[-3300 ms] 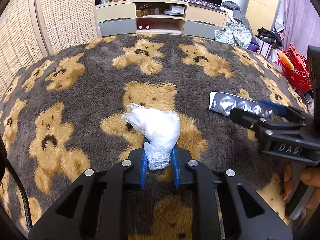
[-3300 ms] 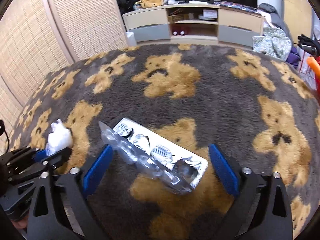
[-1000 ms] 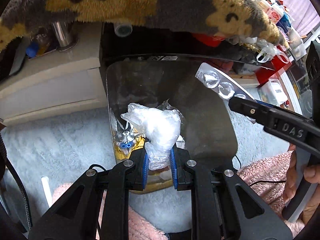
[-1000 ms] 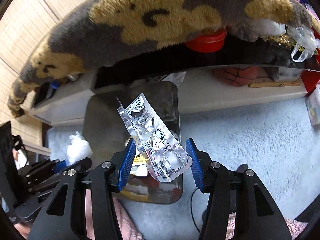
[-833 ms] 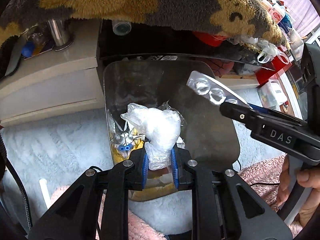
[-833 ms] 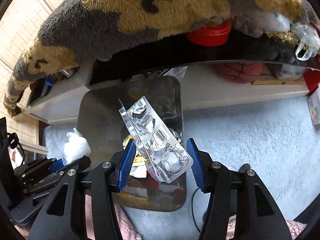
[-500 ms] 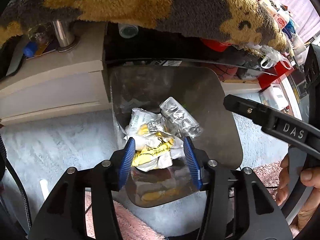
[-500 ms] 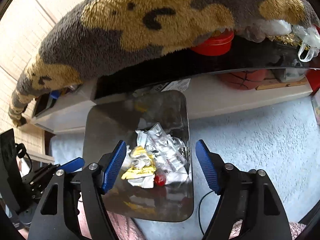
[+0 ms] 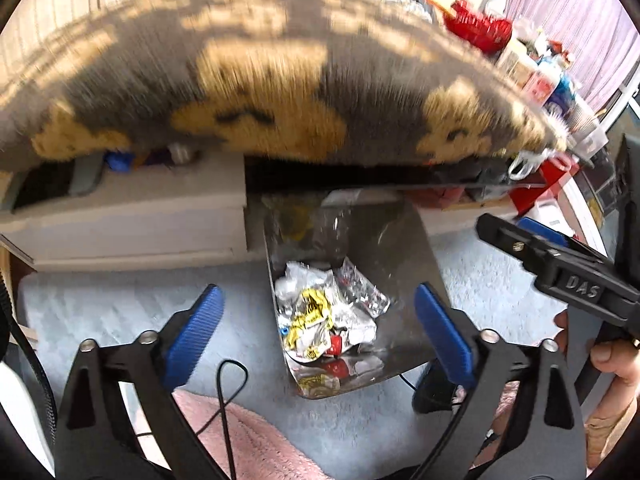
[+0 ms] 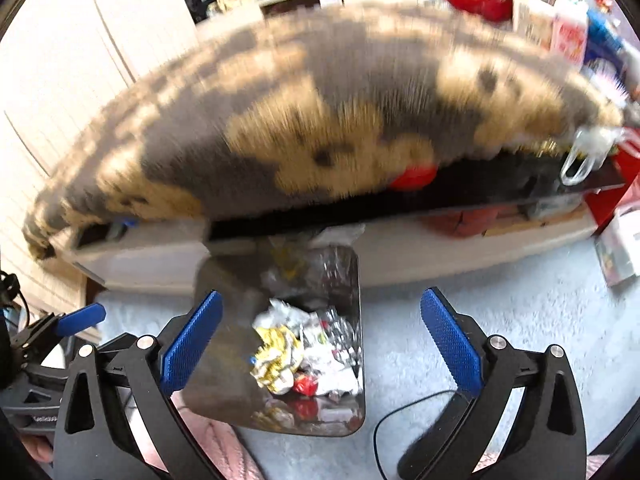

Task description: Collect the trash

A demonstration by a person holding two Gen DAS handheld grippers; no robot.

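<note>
A shiny metal trash bin (image 9: 416,280) stands on the pale carpet below the bed edge; it also shows in the right wrist view (image 10: 224,360). Inside lie crumpled wrappers (image 9: 316,320), the white plastic wad (image 9: 296,276) and the silver blister pack (image 9: 362,290); the same heap shows in the right wrist view (image 10: 304,356). My left gripper (image 9: 316,320) is open and empty above the bin. My right gripper (image 10: 320,344) is open and empty above the bin too, and it shows at the right of the left wrist view (image 9: 532,240).
The bear-pattern blanket (image 9: 260,92) hangs over the bed edge above the bin. A pale low cabinet (image 9: 132,216) stands left of the bin. A black cable (image 9: 228,392) and pink fabric (image 9: 240,440) lie in front. Red and white clutter (image 10: 616,216) sits at the right.
Both grippers opened and dropped their loads: the plastic wad and the blister pack now lie in the bin. Both views have since tilted up and the jaws spread wider.
</note>
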